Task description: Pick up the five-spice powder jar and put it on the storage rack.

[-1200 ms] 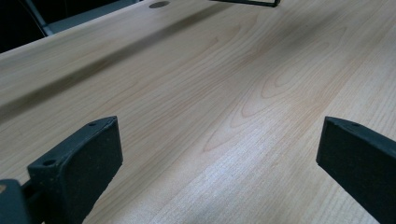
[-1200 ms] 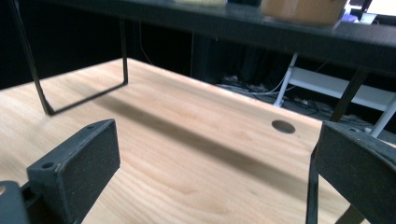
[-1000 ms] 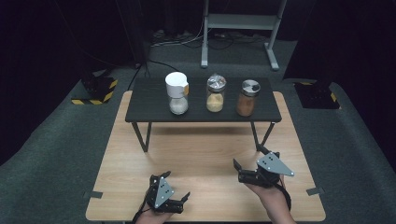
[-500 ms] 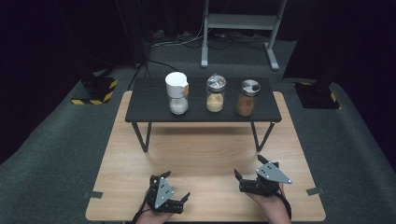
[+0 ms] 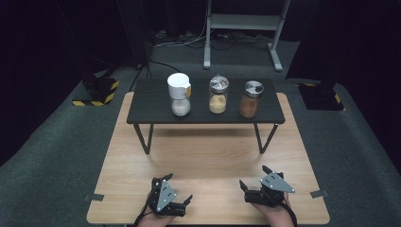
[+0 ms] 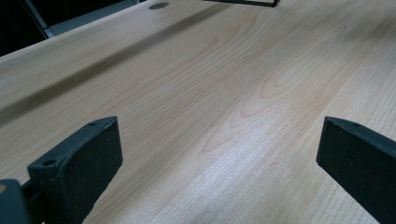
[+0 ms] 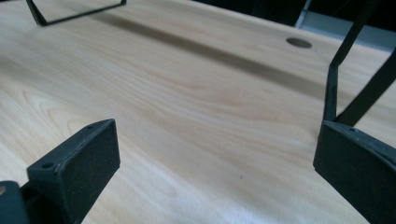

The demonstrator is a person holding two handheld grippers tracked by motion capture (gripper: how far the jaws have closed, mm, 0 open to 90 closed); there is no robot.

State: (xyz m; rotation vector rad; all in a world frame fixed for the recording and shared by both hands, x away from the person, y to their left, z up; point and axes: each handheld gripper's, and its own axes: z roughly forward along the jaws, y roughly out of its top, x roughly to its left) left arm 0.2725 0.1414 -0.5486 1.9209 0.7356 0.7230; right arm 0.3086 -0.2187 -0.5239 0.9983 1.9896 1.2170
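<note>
— Both claws, left point(image 5: 176, 188) and right point(image 5: 254, 178), rested spread and empty at the worktop's point(image 5: 208, 156) near edge; why?
— Probably staged. Three jars point(image 5: 218, 94) waited well apart on the black stand point(image 5: 151, 111) at the far edge.

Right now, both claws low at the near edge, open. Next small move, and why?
Probably lift the right claw and start it forward toward the black shelf. Both claws are open and empty over bare wood, while the three jars, white-capped jar, middle jar and brown-filled jar, stand far off on the shelf. The left claw can wait.
</note>
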